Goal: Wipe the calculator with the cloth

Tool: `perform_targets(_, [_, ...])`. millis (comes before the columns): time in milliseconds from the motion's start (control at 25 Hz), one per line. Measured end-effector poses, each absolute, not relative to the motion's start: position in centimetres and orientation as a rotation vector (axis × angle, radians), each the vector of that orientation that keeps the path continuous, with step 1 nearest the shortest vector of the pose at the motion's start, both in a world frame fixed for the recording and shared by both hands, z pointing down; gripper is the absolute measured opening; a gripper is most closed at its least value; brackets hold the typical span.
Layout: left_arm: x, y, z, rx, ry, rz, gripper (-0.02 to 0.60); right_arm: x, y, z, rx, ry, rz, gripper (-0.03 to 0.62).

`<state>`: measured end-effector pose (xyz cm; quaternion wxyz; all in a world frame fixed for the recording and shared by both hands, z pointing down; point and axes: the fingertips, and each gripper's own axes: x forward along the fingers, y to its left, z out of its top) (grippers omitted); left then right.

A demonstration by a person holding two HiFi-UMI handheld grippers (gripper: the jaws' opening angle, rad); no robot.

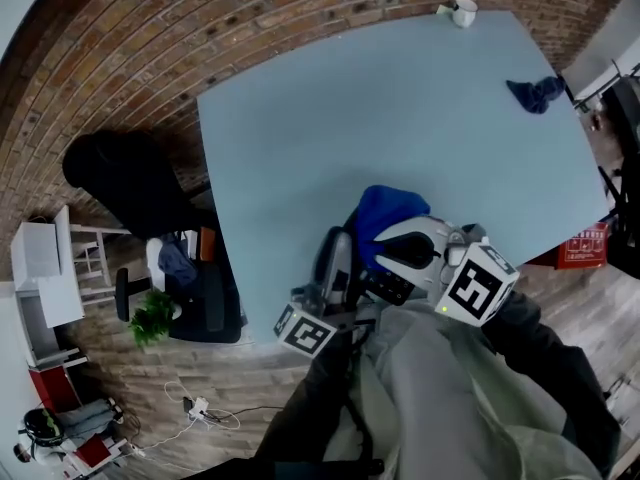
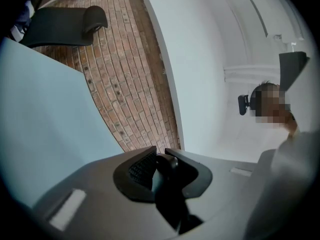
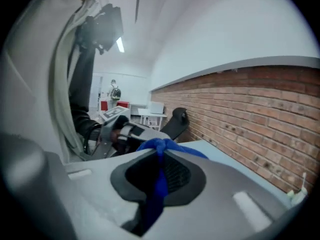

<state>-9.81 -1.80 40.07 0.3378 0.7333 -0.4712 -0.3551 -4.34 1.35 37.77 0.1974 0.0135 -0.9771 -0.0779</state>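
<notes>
My right gripper [image 1: 392, 236] is shut on a bright blue cloth [image 1: 388, 211], which bunches over the near edge of the pale blue table [image 1: 400, 108]. In the right gripper view the cloth [image 3: 159, 184] runs as a strip between the jaws of this gripper [image 3: 160, 146]. My left gripper [image 1: 340, 248] sits just left of it. A thin dark object, seemingly the calculator [image 2: 167, 194], stands edge-on between the left gripper's [image 2: 159, 151] jaws. In the head view the dark keyed calculator [image 1: 388, 286] shows low between the two grippers. The left gripper [image 3: 115, 129] also appears in the right gripper view.
A second dark blue cloth [image 1: 535, 93] lies near the table's far right edge. At the far edge stands a white cup [image 1: 462, 11] with a stick in it. A black chair [image 1: 130, 178] and a green plant [image 1: 150, 318] stand on the brick floor at the left.
</notes>
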Motion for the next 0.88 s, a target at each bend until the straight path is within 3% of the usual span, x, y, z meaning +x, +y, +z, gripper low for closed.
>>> perform_targets(120, [-10.3, -2.1, 40.0, 1.906, -1.279, -0.922, 0.057, -5.2, 0.8, 38.2, 0.076, -2.704, -0.193, 0.026])
perform_targets(400, [-12.1, -1.9, 40.9, 1.883, -1.349, -0.905, 0.054, -6.0, 9.4, 39.1, -0.386, -2.617, -0.106, 0.026])
perform_targets(720, [-13.0, -1.8, 40.5, 1.866, -1.339, -0.97, 0.055, -1.6, 1.4, 39.1, -0.003, -2.712, -0.012, 0.026])
perform_targets(880, [-13.2, -2.1, 40.3, 1.858, -1.359, -0.976, 0.054, -2.1, 4.0, 38.8, -0.086, -2.71, 0.069, 0.026])
